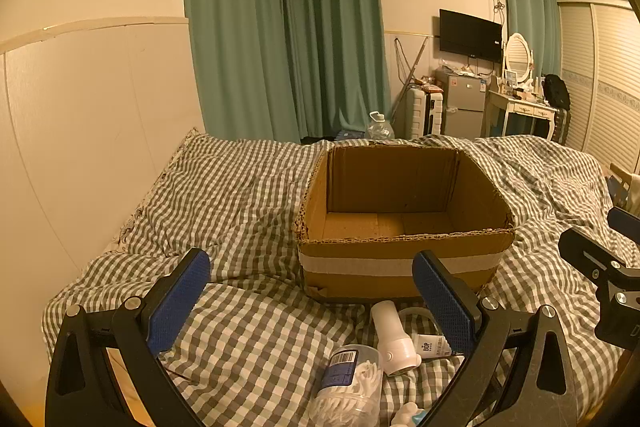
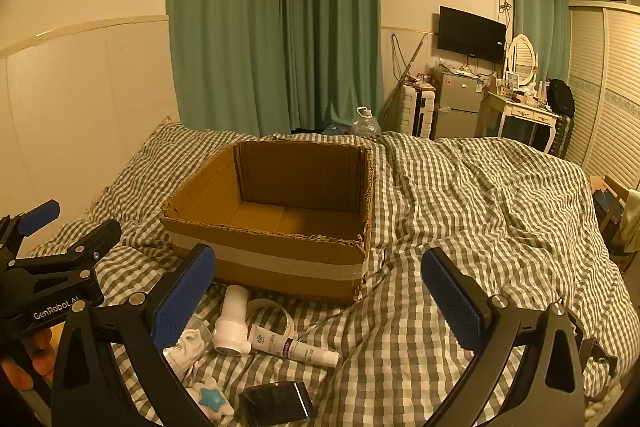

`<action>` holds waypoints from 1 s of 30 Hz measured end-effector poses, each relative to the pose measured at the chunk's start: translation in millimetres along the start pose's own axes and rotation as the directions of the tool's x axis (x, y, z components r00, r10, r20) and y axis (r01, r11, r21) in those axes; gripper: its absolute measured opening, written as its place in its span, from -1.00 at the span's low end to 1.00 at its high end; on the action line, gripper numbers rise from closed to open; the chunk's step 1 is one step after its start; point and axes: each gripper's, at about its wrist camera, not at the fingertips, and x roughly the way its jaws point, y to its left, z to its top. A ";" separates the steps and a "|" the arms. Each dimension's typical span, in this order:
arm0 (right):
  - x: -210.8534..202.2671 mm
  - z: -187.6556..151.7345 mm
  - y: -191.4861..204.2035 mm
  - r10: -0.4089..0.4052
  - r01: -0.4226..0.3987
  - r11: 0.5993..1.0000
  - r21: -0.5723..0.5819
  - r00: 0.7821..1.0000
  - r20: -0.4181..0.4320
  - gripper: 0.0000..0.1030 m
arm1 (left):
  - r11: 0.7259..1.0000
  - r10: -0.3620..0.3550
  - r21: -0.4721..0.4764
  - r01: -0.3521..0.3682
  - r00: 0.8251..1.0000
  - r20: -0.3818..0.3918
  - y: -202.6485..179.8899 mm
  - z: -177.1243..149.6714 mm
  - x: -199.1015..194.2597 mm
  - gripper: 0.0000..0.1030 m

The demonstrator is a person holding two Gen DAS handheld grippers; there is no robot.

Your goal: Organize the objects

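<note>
**Box empty, first pick still to come**

The bed [image 2: 460, 195], under a checked cover, carries an open cardboard box [image 2: 272, 227] with nothing visible inside. Just in front of the box lies a small cluster: a clear jar [image 1: 348, 383] of white bits, a white handheld device [image 2: 232, 323], a white tube [image 2: 292, 345], a dark shiny block [image 2: 276, 403] and a star-marked trinket [image 2: 210, 399].

Both tools, left tool [image 1: 316, 303] and right tool [image 2: 320, 299], hover with jaws spread wide, holding nothing. This looks like the opening step; the next move likely means lowering one tool over a single item.

The jar's base and the trinket are cut off, and a clear ring behind the device is hard to identify.
</note>
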 end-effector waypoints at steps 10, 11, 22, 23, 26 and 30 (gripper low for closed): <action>-0.1 -0.2 -0.1 0.000 0.000 1.000 0.001 1.000 0.000 0.99 | 1.000 -0.002 0.004 0.002 1.000 -0.003 -0.8 1.2 -0.2 1.00; 0.0 -0.2 0.1 0.000 0.000 1.000 0.001 1.000 0.000 0.99 | 1.000 -0.002 0.005 0.002 1.000 -0.003 -0.9 1.3 -0.3 1.00; -0.1 0.2 -0.1 -0.001 0.001 1.000 0.002 1.000 -0.001 0.99 | 1.000 -0.005 0.006 0.006 1.000 -0.005 -2.0 0.0 0.2 1.00; 0.0 0.2 -0.1 -0.001 0.001 1.000 0.002 1.000 -0.001 0.99 | 1.000 -0.007 0.005 0.007 1.000 -0.006 -2.2 -0.2 0.4 1.00; -0.2 0.1 -0.2 -0.001 0.001 1.000 0.002 1.000 -0.001 0.99 | 1.000 -0.007 0.006 0.007 1.000 -0.006 -2.3 -0.9 0.7 1.00; -0.5 0.0 -0.3 -0.002 0.002 1.000 0.003 1.000 -0.001 0.99 | 1.000 -0.008 0.007 0.008 1.000 -0.006 -2.6 -1.9 1.0 1.00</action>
